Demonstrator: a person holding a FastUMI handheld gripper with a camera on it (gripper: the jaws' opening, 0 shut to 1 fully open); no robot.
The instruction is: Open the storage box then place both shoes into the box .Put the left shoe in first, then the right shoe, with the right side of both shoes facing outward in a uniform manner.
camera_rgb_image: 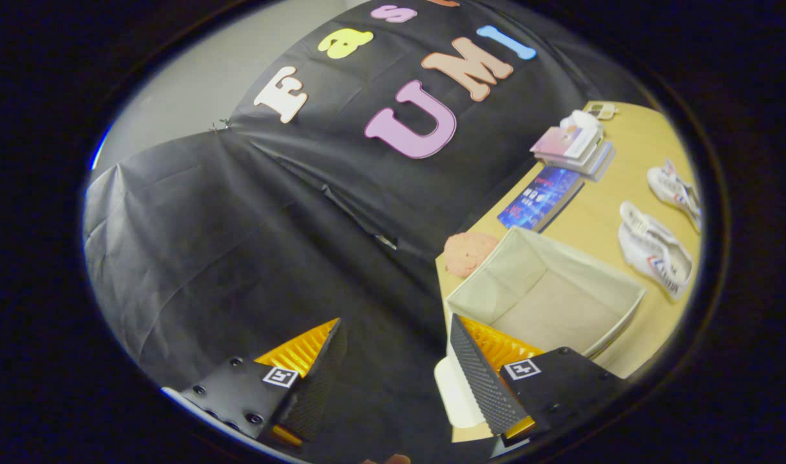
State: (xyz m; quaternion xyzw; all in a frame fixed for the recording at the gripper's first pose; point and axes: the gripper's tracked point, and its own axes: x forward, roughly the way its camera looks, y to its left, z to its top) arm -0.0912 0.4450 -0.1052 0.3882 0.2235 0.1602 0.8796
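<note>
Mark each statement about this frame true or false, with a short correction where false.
1. The storage box is open and has nothing inside. True.
2. One shoe is already in the box. False: both white shoes lie on the wooden table beyond the box.
3. The tool is shut on a shoe. False: its fingers stand wide apart with nothing between them.
4. A blue book lies on the table behind the box, with a stack of books farther back. True.
5. A pink round object sits by the box's far corner, near the black cloth wall. True.
</note>
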